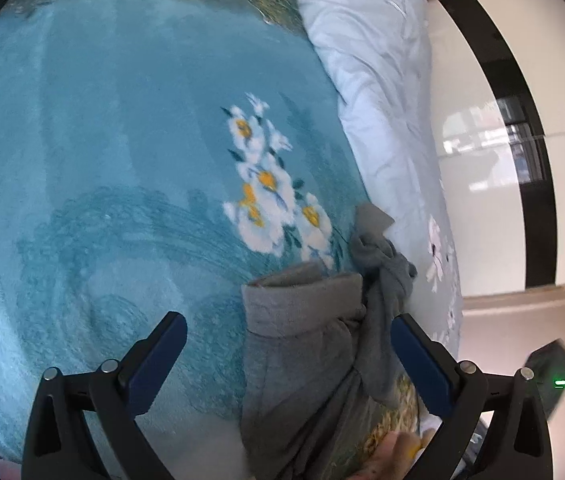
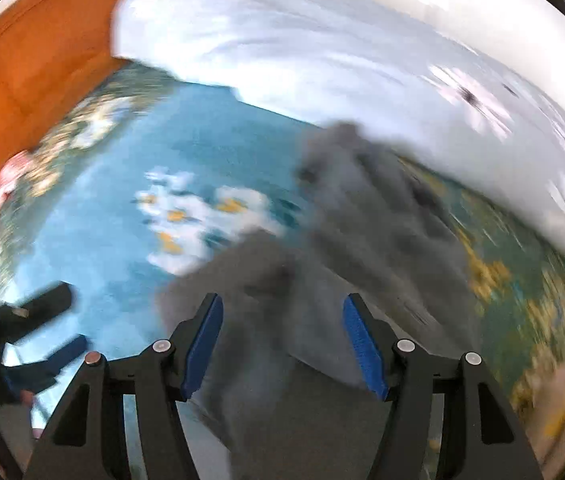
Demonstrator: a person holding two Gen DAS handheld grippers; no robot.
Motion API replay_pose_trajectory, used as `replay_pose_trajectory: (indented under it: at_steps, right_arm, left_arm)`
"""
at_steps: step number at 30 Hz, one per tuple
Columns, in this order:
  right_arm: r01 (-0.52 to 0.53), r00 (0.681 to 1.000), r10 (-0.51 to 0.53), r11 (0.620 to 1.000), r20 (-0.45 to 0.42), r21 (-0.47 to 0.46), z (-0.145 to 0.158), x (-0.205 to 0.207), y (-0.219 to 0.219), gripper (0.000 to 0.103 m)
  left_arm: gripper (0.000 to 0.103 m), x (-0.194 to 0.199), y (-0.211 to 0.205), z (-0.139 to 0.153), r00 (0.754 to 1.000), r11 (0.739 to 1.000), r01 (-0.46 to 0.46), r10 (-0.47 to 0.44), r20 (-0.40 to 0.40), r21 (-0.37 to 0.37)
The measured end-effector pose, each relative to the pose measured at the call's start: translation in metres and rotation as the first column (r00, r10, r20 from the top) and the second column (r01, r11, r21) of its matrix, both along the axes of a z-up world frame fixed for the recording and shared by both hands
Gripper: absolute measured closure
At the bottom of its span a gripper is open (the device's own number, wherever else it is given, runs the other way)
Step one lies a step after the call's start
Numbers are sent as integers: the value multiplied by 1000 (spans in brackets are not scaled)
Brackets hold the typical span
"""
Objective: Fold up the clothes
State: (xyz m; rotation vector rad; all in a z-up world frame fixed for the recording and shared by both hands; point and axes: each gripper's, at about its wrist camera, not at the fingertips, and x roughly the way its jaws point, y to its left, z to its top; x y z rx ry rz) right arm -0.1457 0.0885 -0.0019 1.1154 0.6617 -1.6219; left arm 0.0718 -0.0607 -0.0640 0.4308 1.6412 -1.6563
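A grey garment (image 1: 306, 356) lies crumpled on a teal floral blanket (image 1: 122, 160), with a twisted part (image 1: 382, 276) near the blanket's right edge. My left gripper (image 1: 288, 338) is open above the garment, its blue pads on either side of it, holding nothing. In the right wrist view the same grey garment (image 2: 322, 280) is blurred under my right gripper (image 2: 282, 320), which is open and empty. The left gripper (image 2: 50, 320) shows at the lower left there.
A pale blue flowered duvet (image 1: 382, 100) lies bunched along the blanket's right side, also seen as white-blue bedding (image 2: 322, 40). An orange headboard (image 2: 34, 40) stands at the left. White wall and a dark window frame (image 1: 522, 120) lie beyond the bed.
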Motion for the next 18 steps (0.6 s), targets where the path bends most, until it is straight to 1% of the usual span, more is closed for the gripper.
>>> replay_pose_trajectory:
  at_steps: [4, 5, 6, 7, 8, 9, 10, 11, 14, 15, 16, 18]
  right_arm:
    - [-127, 990, 127, 992, 63, 4, -10, 18, -30, 39]
    - [-120, 990, 116, 992, 85, 42, -19, 16, -29, 39]
    - [-110, 990, 103, 992, 98, 68, -30, 15, -23, 39]
    - [-100, 990, 90, 990, 111, 95, -40, 14, -18, 42]
    - [-91, 989, 76, 989, 123, 116, -50, 13, -13, 52]
    - [-79, 989, 62, 990, 135, 121, -55, 10, -8, 61]
    - [-67, 988, 48, 990, 146, 125, -60, 8, -2, 81]
    - [-55, 987, 34, 990, 157, 131, -65, 5, 3, 97]
    - [-18, 980, -10, 990, 197, 140, -79, -3, 18, 99]
    - [4, 971, -32, 993, 239, 117, -75, -6, 19, 99]
    - [24, 953, -48, 996, 298, 84, -69, -10, 19, 99]
    - [37, 926, -44, 999, 375, 24, -55, -13, 16, 99]
  left_arm:
    - [0, 14, -1, 5, 996, 995, -86, 88, 30, -44]
    - [0, 18, -2, 4, 994, 994, -103, 104, 32, -42]
    - [0, 19, -3, 1, 993, 993, -111, 112, 24, -25]
    - [0, 21, -4, -3, 993, 993, -120, 120, 16, -8]
    - [0, 22, -5, -6, 992, 992, -129, 128, 9, 10]
    - [0, 21, -6, -8, 992, 992, -125, 125, 7, 21]
    - [0, 20, -6, -11, 993, 992, -122, 122, 5, 31]
    - [0, 17, -6, -10, 994, 993, -112, 112, 9, 27]
    - [0, 14, -5, -5, 996, 996, -91, 91, 16, 0]
    - [0, 14, -5, -3, 996, 996, -94, 94, 9, -10]
    - [0, 17, -5, -1, 995, 994, -105, 104, -6, -18]
    - [0, 24, -4, 0, 990, 991, -135, 134, -34, -24]
